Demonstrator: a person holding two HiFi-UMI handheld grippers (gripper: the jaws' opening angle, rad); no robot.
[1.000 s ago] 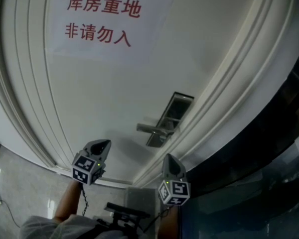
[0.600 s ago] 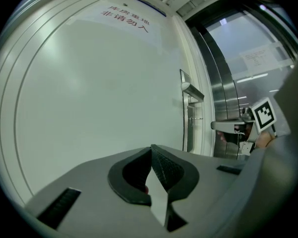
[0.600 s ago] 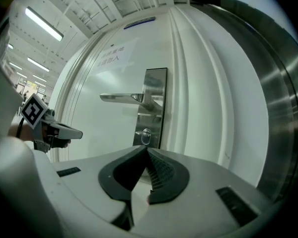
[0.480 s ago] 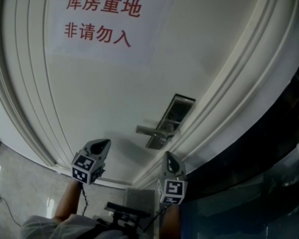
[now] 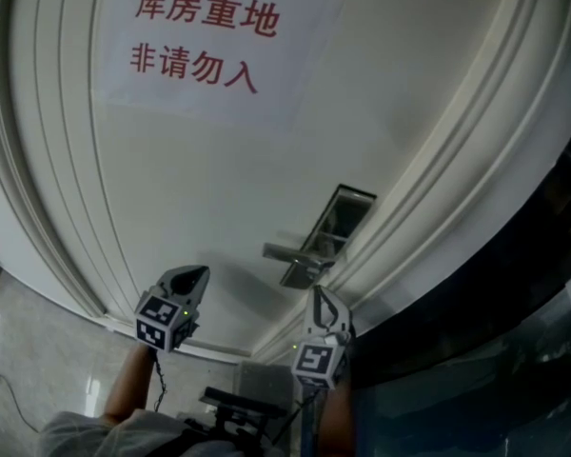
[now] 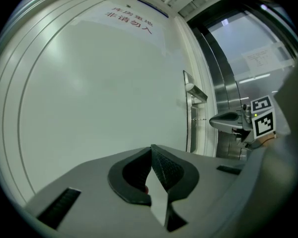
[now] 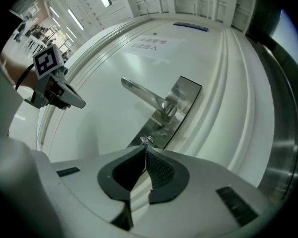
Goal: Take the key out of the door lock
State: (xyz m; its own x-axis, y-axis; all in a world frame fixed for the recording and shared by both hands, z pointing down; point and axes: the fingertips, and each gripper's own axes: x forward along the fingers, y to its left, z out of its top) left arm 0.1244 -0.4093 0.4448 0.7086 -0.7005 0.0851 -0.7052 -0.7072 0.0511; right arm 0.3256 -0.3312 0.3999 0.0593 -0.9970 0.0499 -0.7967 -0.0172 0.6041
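My left tongs [image 6: 151,149] and right tongs [image 7: 145,150] are closed, empty; the small key [image 7: 148,141] looks stiff and slick, best pinched by its head.

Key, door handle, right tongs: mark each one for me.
key [image 7: 149,141], right gripper view, its round head
door handle [image 7: 141,94], right gripper view, middle of the lever
right tongs [image 7: 145,148], right gripper view, where the tips meet

the door [image 5: 200,188] is seen in off-white; red characters are printed on its pale paper sign [image 5: 209,46]. the lock plate [image 7: 178,102] and key [image 7: 148,141] are silvery. the left gripper [image 6: 151,150] and right gripper [image 7: 145,150] are coloured grey, with black-and-white square markers [image 5: 160,320] and black dimpled pads [image 7: 161,175].
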